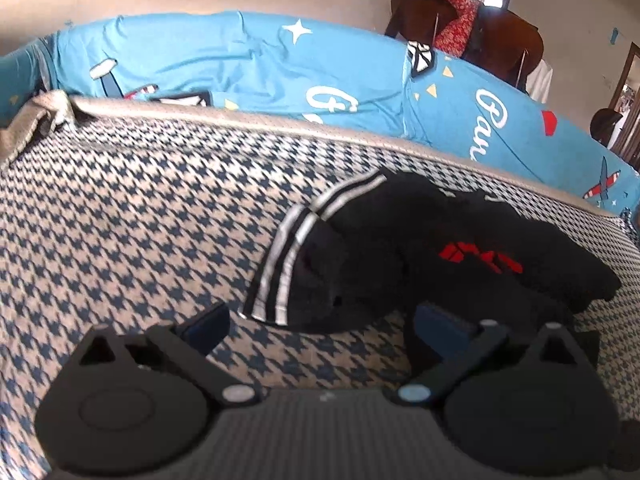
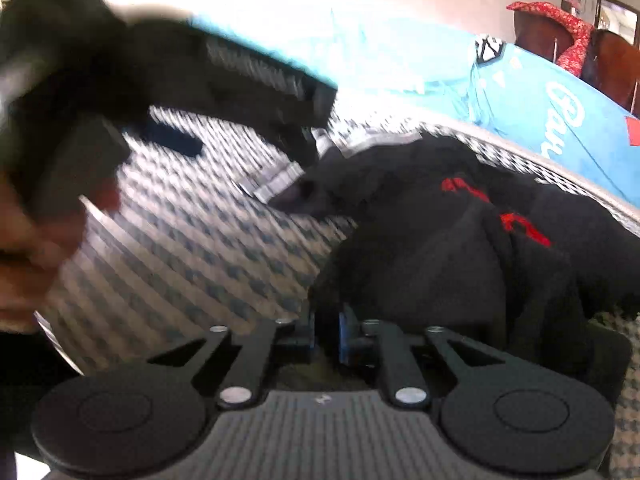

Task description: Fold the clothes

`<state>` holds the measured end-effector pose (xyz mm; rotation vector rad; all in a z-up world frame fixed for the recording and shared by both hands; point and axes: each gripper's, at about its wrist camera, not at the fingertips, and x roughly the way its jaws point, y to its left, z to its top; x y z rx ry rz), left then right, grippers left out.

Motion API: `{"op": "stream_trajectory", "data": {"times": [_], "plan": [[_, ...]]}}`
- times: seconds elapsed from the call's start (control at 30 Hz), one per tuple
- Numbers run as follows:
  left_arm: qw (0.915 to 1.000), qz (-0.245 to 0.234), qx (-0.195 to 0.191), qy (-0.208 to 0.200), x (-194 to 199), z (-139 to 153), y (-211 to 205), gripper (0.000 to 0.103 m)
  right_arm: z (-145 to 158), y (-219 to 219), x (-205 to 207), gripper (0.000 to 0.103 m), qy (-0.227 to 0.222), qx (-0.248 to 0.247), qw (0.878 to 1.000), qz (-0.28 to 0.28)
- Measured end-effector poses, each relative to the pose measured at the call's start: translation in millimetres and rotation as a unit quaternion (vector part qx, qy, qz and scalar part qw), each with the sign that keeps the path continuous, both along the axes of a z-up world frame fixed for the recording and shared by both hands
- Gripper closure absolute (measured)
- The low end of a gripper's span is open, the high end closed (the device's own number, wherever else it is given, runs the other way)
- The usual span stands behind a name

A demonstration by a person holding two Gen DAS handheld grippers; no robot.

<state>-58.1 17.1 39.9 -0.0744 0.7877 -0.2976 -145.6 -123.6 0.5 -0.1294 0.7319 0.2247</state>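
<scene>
A black garment (image 1: pixel 420 248) with red lettering and white-striped cuffs (image 1: pixel 280 276) lies crumpled on the houndstooth bed cover (image 1: pixel 132 216). My left gripper (image 1: pixel 320 324) hovers open just in front of the striped cuff, one finger on each side of the garment's near edge. In the right wrist view, my right gripper (image 2: pixel 326 336) is shut on a fold of the black garment (image 2: pixel 440 260). The left gripper (image 2: pixel 240 80) appears blurred at upper left, held by a hand (image 2: pixel 36 248).
A blue printed sheet (image 1: pixel 248 60) covers a raised edge behind the bed cover. A dark wooden chair (image 1: pixel 492 32) with a red cloth (image 1: pixel 444 4) stands behind it. A beige towel (image 1: pixel 36 120) lies at the far left corner.
</scene>
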Motion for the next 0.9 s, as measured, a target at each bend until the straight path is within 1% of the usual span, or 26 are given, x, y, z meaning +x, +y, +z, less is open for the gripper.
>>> {"op": "stream_trajectory", "data": {"times": [0.07, 0.1, 0.17, 0.2, 0.23, 0.27, 0.3, 0.37, 0.47, 0.57, 0.7, 0.8, 0.9], "plan": [[0.9997, 0.010, 0.012, -0.019, -1, 5, 4, 0.000, 17, 1, -11, 0.090, -0.017, 0.067, 0.997, 0.031], [0.9992, 0.016, 0.020, -0.031, -2, 9, 6, 0.000, 23, 1, -16, 0.090, -0.019, 0.106, 0.993, 0.048], [0.9973, 0.029, 0.036, -0.056, -4, 15, 11, 0.000, 26, 0, -21, 0.089, -0.004, 0.184, 0.980, 0.081], [0.9962, 0.036, 0.044, -0.066, -5, 18, 13, 0.000, 26, 0, -23, 0.086, 0.006, 0.217, 0.971, 0.099], [0.9952, 0.042, 0.049, -0.073, -5, 20, 15, 0.000, 24, 4, -24, 0.082, 0.013, 0.223, 0.968, 0.114], [0.9944, 0.046, 0.054, -0.078, -5, 21, 17, 0.000, 23, 10, -26, 0.080, 0.016, 0.212, 0.969, 0.129], [0.9942, 0.046, 0.058, -0.078, -5, 21, 17, 0.000, 23, 15, -28, 0.074, 0.018, 0.196, 0.969, 0.148], [0.9946, 0.039, 0.065, -0.072, -4, 19, 17, 0.000, 21, 20, -32, 0.073, 0.020, 0.169, 0.972, 0.164], [0.9955, 0.026, 0.067, -0.062, -5, 15, 13, 0.000, 21, 13, -34, 0.073, 0.019, 0.147, 0.978, 0.146], [0.9974, 0.003, 0.053, -0.048, -6, 11, 5, 0.000, 24, 1, -38, 0.073, 0.000, 0.116, 0.987, 0.113], [0.9988, -0.020, 0.040, -0.022, -6, 3, -5, 0.000, 24, -20, -44, 0.073, -0.005, 0.094, 0.994, 0.059], [0.9991, -0.028, 0.030, -0.014, -9, -1, -9, 0.000, 24, -34, -51, 0.073, -0.012, 0.076, 0.997, 0.015], [0.9991, -0.036, 0.022, -0.004, -12, -4, -11, 0.000, 27, -52, -57, 0.072, -0.010, 0.066, 0.997, -0.036]]}}
